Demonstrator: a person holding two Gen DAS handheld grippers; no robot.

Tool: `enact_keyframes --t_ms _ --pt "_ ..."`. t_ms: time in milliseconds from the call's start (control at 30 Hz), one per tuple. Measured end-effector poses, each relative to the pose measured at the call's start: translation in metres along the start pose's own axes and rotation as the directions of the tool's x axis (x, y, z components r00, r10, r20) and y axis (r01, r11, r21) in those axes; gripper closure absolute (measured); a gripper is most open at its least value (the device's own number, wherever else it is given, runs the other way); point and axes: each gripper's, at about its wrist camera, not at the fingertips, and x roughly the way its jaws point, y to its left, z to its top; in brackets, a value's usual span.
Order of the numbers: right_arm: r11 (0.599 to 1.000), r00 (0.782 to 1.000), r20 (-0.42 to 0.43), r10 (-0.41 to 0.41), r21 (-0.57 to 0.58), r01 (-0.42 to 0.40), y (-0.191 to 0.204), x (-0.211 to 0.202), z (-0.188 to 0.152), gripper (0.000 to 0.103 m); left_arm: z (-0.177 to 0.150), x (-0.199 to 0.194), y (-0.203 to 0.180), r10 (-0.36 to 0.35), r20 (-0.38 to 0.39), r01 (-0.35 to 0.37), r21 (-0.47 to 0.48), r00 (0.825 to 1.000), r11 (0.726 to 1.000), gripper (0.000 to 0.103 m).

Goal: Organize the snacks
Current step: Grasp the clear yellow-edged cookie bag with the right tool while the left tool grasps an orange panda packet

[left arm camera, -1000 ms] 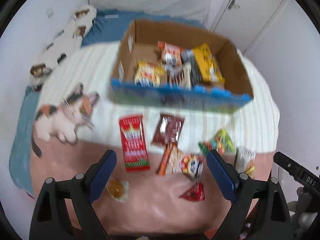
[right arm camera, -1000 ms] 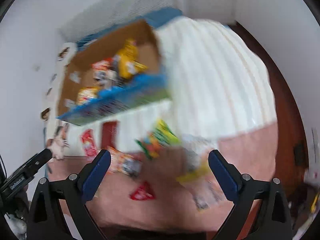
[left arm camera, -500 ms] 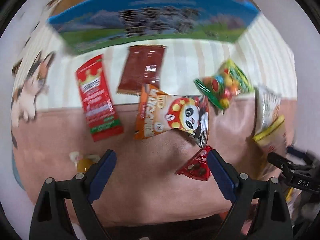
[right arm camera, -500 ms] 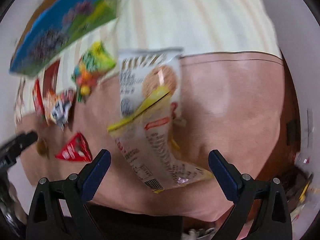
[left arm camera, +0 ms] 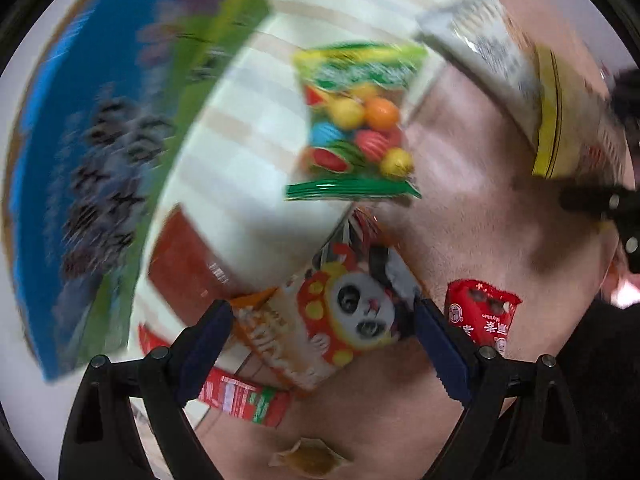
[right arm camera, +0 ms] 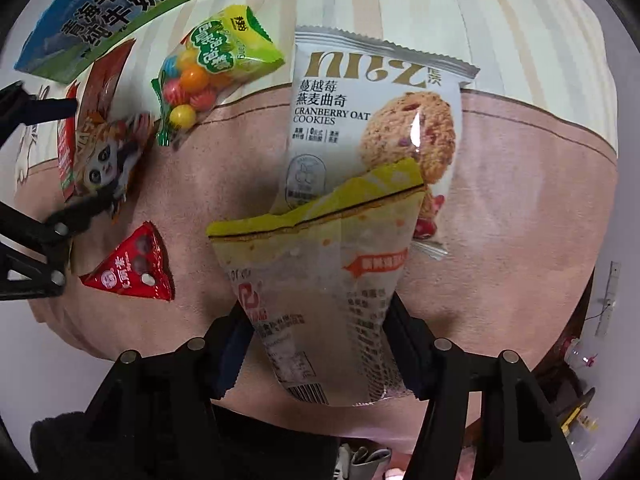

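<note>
While the right hand-held gripper (right arm camera: pixel 316 344) is closing its jaws onto the yellow-topped snack pouch (right arm camera: pixel 320 280) on the bed (right arm camera: pixel 500 220), that pouch is overlapping the cranberry oat cookies packet (right arm camera: pixel 360 112) at 12 o'clock; a shallow pinch is risking slippage or dragging the cookies along. The left hand-held gripper (left arm camera: pixel 322 328) is standing apart, straddling the panda snack bag (left arm camera: pixel 340 316); closing here is risking catching the red packet (left arm camera: pixel 240 396) beneath, at 7 o'clock.
</note>
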Motion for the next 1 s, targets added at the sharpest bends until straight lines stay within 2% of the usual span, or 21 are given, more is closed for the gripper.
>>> enact_keyframes --t_ms 233,400,433,467,633,767,800,933,1000 --pt "0.998 0.999 -0.008 0.052 0.044 -0.052 -0.012 0.004 0.005 0.037 0.022 0.01 -0.005 -0.026 -0.029 0.027 0.05 0.999 0.998 0.01" --pt "0.99 0.991 -0.042 0.125 0.069 -0.122 -0.022 0.002 0.005 0.036 0.015 0.002 0.009 -0.143 -0.014 0.144 0.024 0.99 0.989 0.01" --pt "0.99 0.99 -0.048 0.129 0.068 -0.126 -0.022 0.003 0.002 0.032 0.014 0.0 0.011 -0.167 -0.015 0.168 0.021 0.986 0.986 0.01" --pt "0.989 0.989 -0.05 0.136 0.063 -0.133 -0.022 0.005 0.001 0.028 0.013 -0.001 0.012 -0.173 -0.018 0.173 0.025 0.985 0.985 0.01" --pt "0.992 0.991 -0.06 0.118 0.052 -0.115 -0.012 0.017 0.0 0.027 0.007 0.011 0.006 -0.132 -0.058 0.136 0.073 0.99 0.988 0.01" --pt "0.992 0.993 -0.043 0.113 0.061 -0.11 -0.008 0.021 -0.001 0.027 0.011 0.015 -0.003 -0.12 -0.039 0.123 0.062 0.992 0.991 0.011" --pt "0.992 0.993 -0.036 0.111 0.064 -0.108 -0.008 0.018 0.001 0.027 0.011 0.014 -0.003 -0.103 -0.03 0.104 0.054 0.994 0.993 0.014" --pt "0.986 0.989 -0.018 0.146 0.085 -0.144 -0.005 0.016 -0.003 0.027 0.01 0.0 0.001 -0.151 0.013 0.151 0.013 0.988 0.988 0.015" --pt "0.979 0.981 -0.046 0.187 0.089 -0.182 -0.007 0.015 -0.006 0.027 0.007 -0.008 0.003 -0.192 0.015 0.192 0.021 0.981 0.981 0.015"
